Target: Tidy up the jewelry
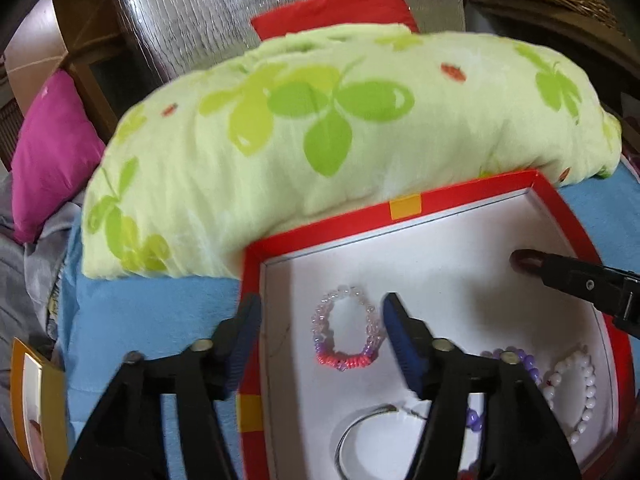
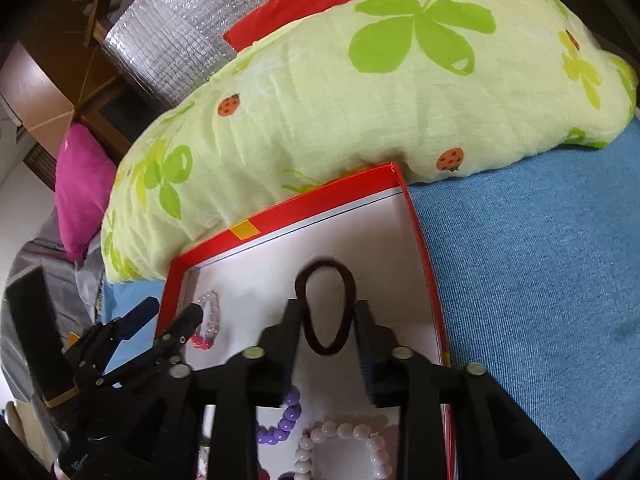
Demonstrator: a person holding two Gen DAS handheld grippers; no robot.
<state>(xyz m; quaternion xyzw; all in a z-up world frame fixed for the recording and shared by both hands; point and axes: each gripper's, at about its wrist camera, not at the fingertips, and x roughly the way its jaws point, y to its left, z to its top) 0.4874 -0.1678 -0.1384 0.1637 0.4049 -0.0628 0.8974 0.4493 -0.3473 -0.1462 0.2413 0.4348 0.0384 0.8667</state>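
My right gripper (image 2: pixel 326 312) is clamped on a brown hair tie (image 2: pixel 325 308) over the red box (image 2: pixel 424 248). My left gripper (image 1: pixel 320 332) stands apart, straddling the box's wall near a pink bracelet (image 1: pixel 346 330).

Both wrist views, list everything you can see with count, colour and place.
Box: one, red, white inside, on blue cover.
Bracelets: clear-pink, purple, white, silver bangle, in the box.
Hair tie: one, dark brown, between right fingers.
Pillow: one, green floral, behind the box.
Cushions: magenta, red.
Blue cover: underneath.
Left hand-held gripper: open.
Right hand-held gripper: holding the hair tie.
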